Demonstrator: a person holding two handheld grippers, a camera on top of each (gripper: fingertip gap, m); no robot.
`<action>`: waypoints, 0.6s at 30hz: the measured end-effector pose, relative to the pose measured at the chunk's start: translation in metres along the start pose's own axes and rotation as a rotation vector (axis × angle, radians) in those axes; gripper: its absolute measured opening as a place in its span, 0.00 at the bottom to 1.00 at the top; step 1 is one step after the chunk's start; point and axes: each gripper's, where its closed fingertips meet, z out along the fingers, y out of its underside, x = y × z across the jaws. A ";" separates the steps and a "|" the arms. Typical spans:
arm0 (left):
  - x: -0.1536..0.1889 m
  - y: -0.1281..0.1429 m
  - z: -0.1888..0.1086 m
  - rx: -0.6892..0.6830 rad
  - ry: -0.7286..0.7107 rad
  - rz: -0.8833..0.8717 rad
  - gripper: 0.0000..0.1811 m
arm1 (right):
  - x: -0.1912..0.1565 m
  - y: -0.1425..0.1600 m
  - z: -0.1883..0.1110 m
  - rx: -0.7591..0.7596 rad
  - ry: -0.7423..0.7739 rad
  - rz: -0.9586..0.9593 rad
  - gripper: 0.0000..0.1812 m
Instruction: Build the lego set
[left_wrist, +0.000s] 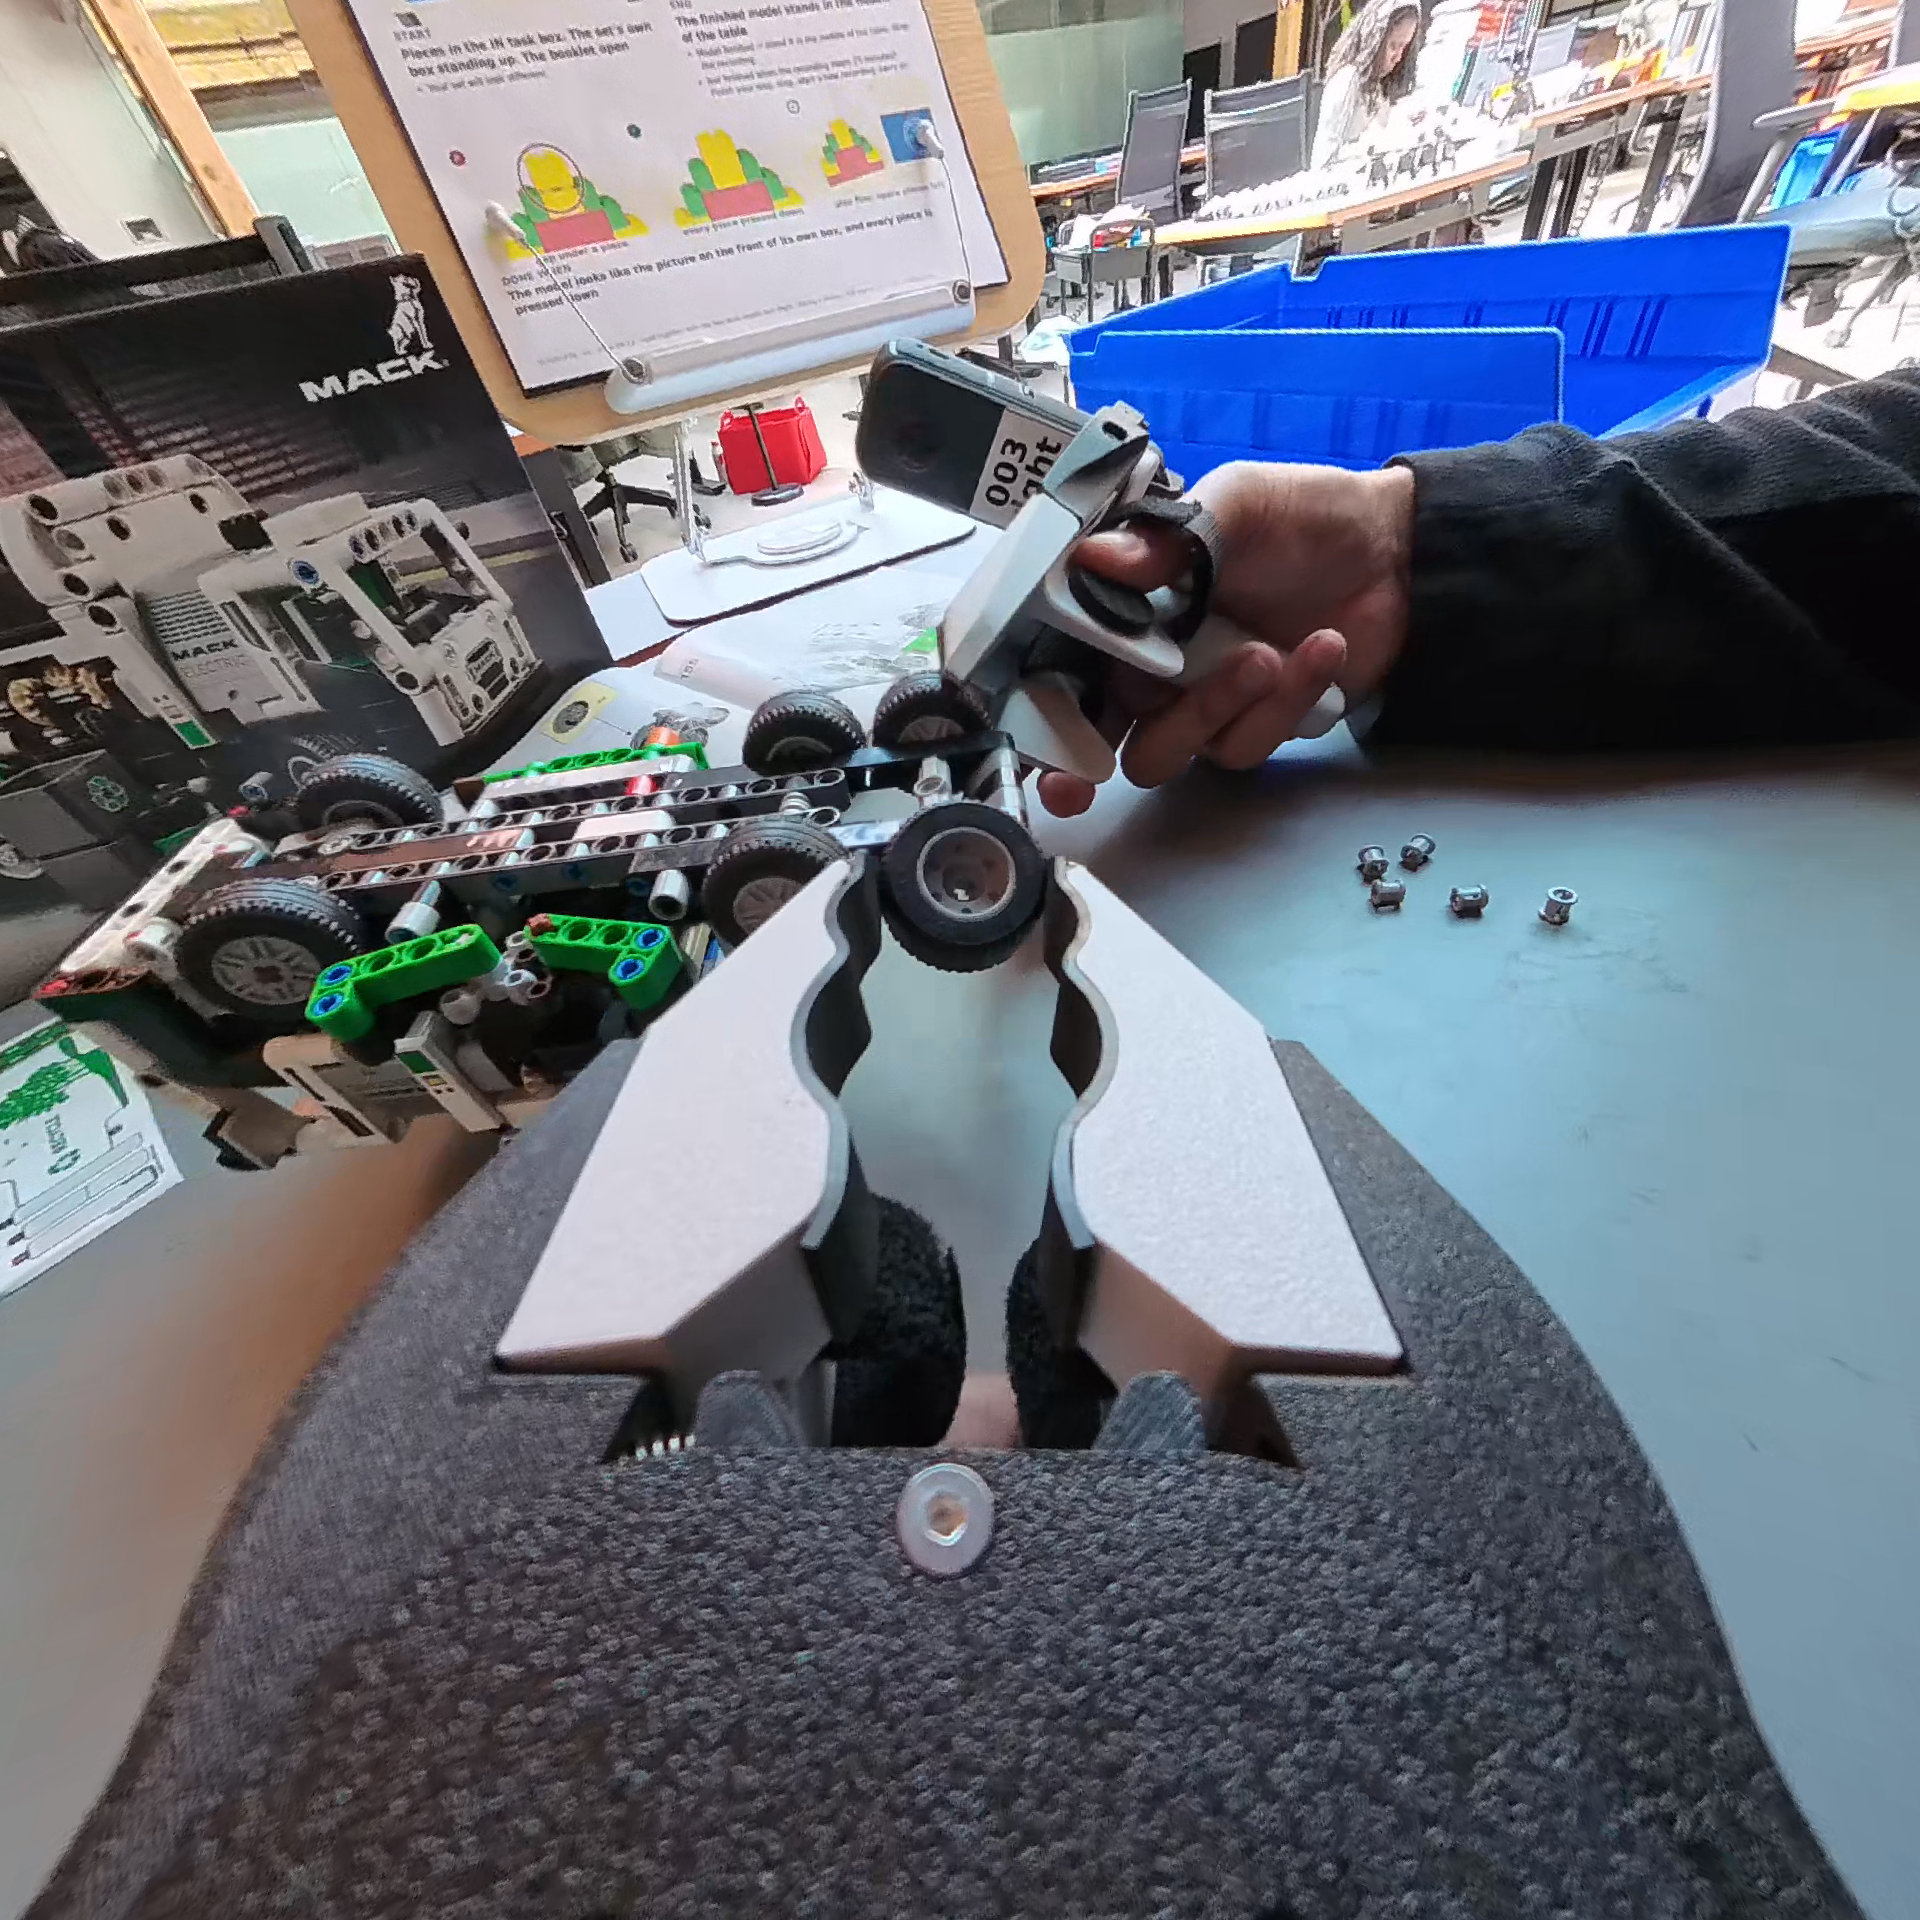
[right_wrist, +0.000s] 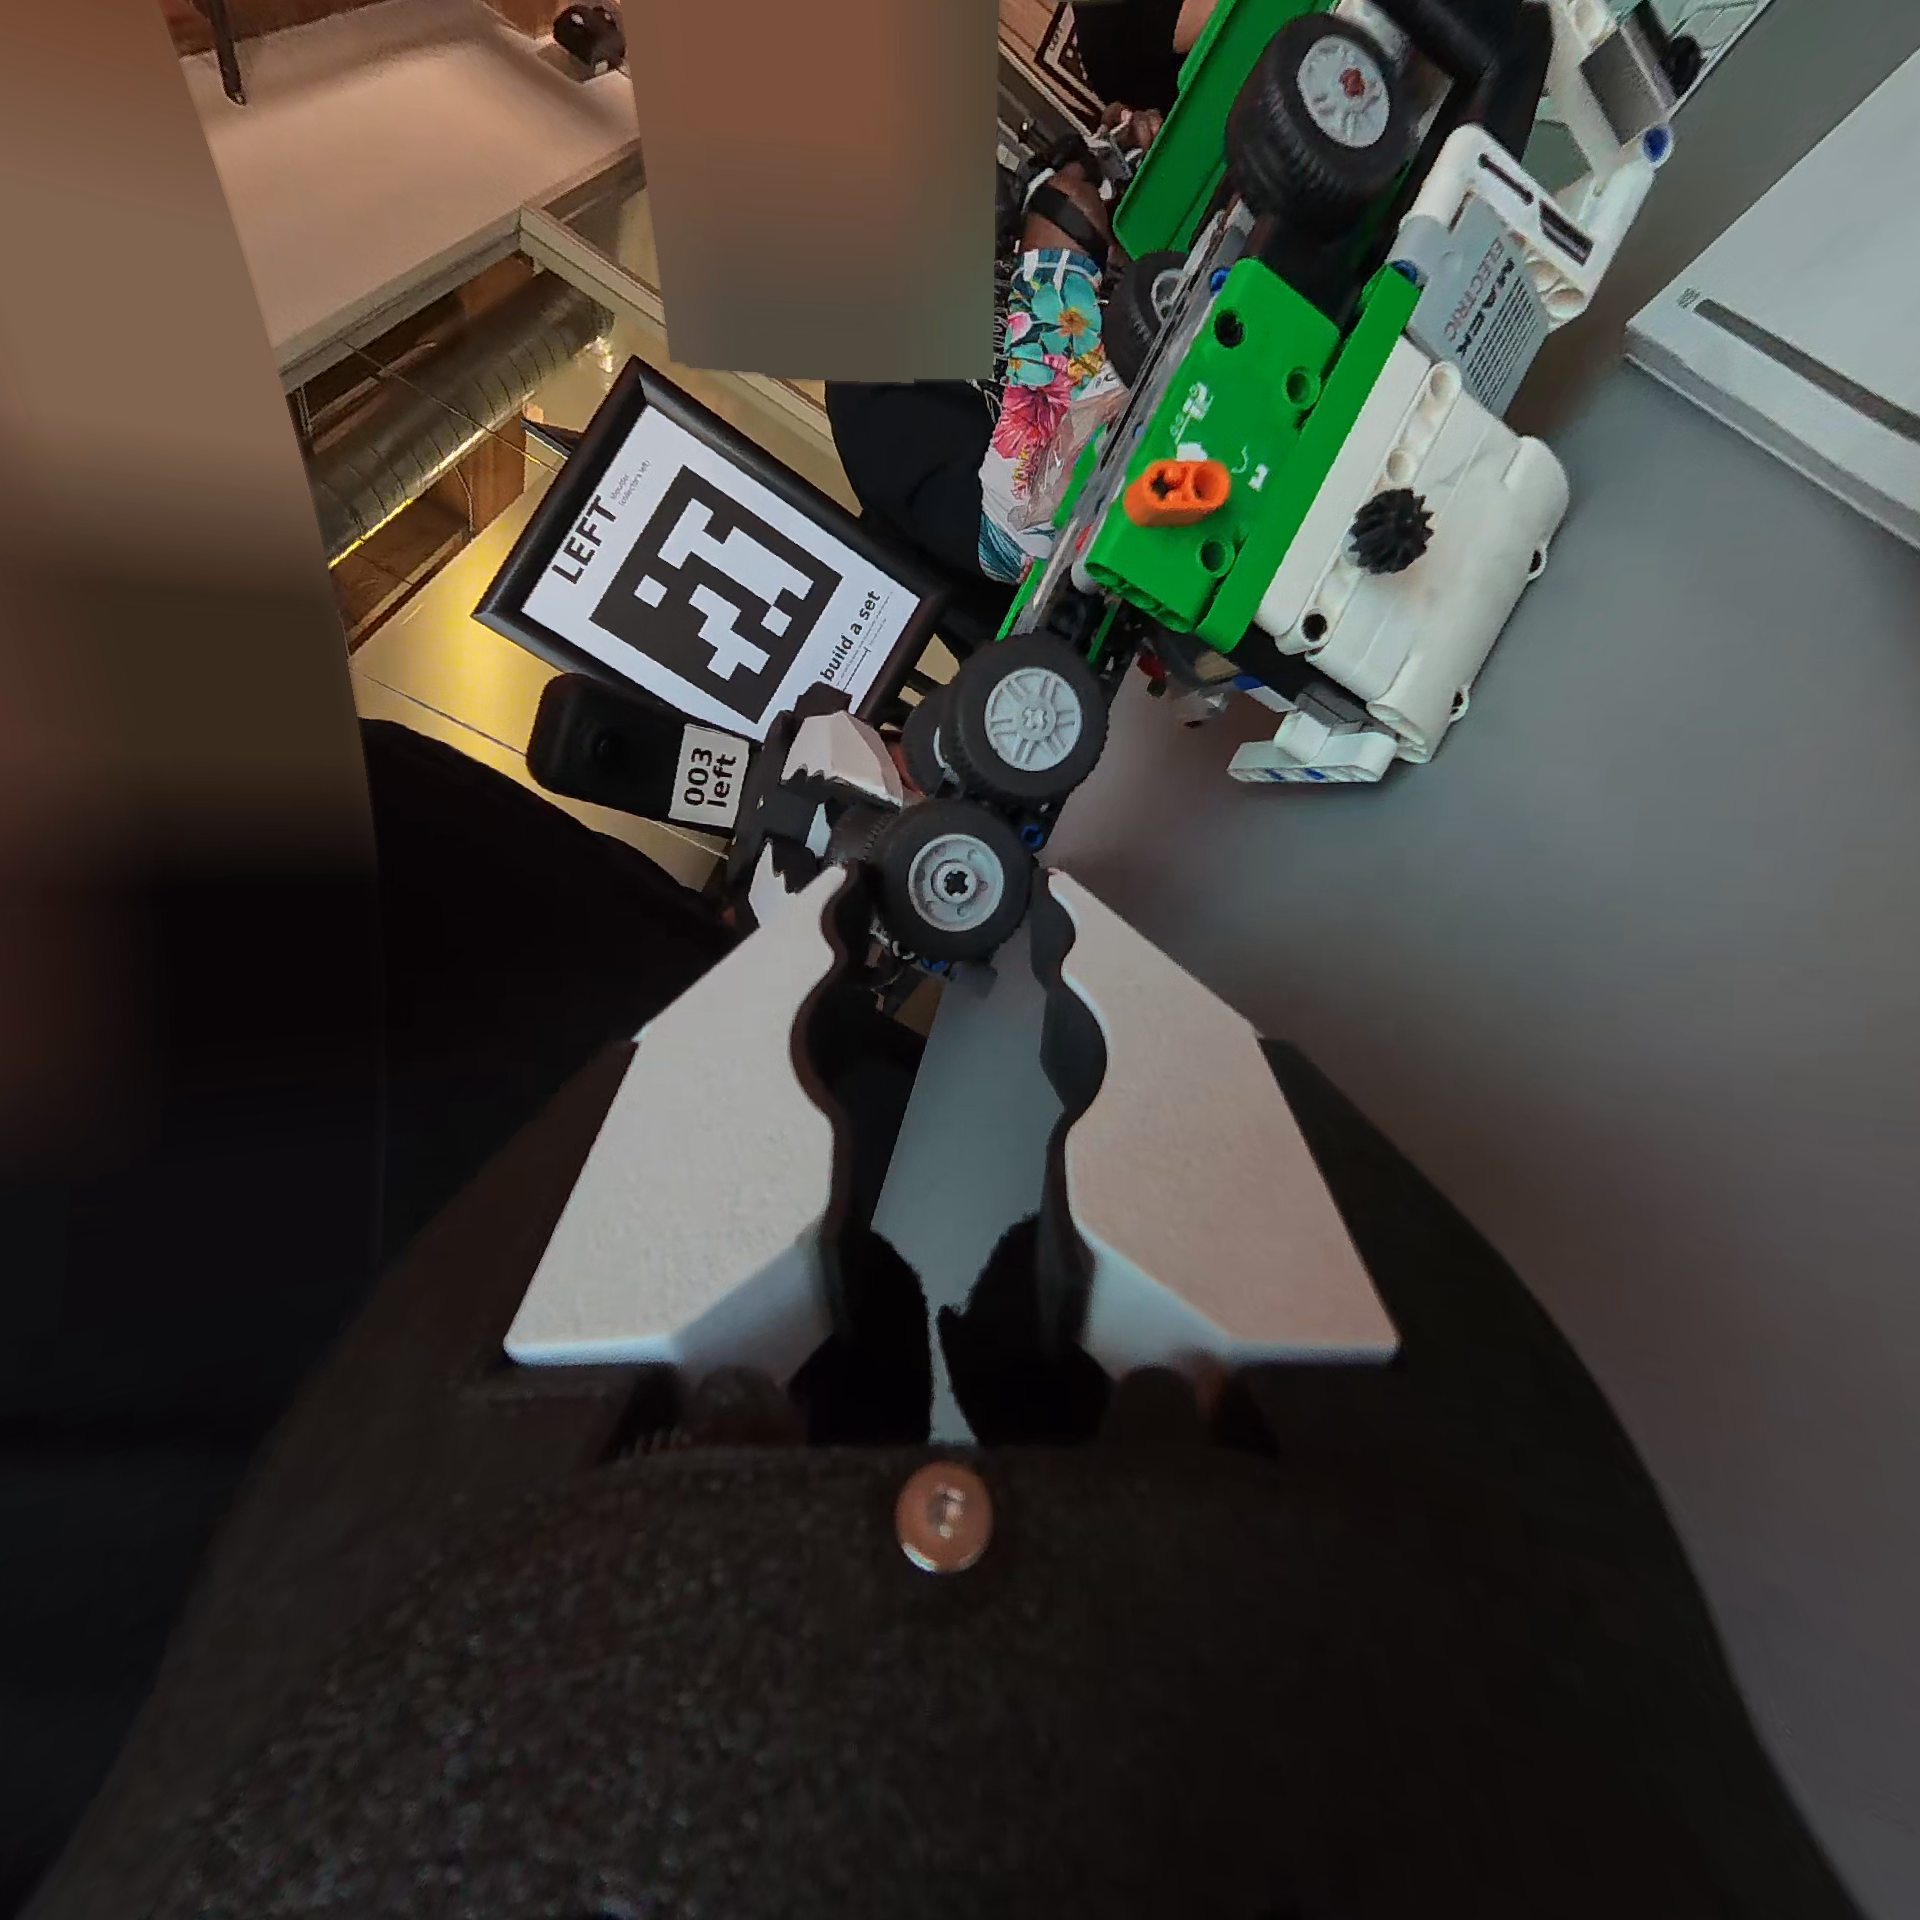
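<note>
Grey desk (left_wrist: 1455, 1039) had the lego truck (left_wrist: 468, 873) tipped on its side; left claw (left_wrist: 961, 894) pinched one rear wheel (left_wrist: 961, 883), right claw (right_wrist: 951, 888) gripped the opposite wheel (right_wrist: 951, 878).

- A grey table (left_wrist: 1558, 1039) fills the foreground, evenly lit.
- A wooden stand (left_wrist: 997, 260) rises behind it, holding a printed sheet (left_wrist: 675, 156).
- A blue bin (left_wrist: 1455, 343) sits at the table's far right.
- Beyond are long desks (left_wrist: 1351, 203) and dark office chairs (left_wrist: 1153, 145) in a bright open room.
- A framed marker sign (right_wrist: 707, 592) stands at the table edge.
</note>
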 end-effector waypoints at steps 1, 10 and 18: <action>0.000 0.000 0.000 -0.002 0.000 0.007 0.16 | 0.000 0.000 0.000 -0.003 0.001 0.000 0.16; -0.002 0.010 0.001 -0.061 0.014 0.046 0.17 | 0.001 -0.002 -0.002 0.018 -0.019 0.051 0.16; -0.004 0.014 -0.003 -0.072 0.043 0.051 0.16 | -0.001 0.001 0.001 -0.002 -0.014 0.026 0.16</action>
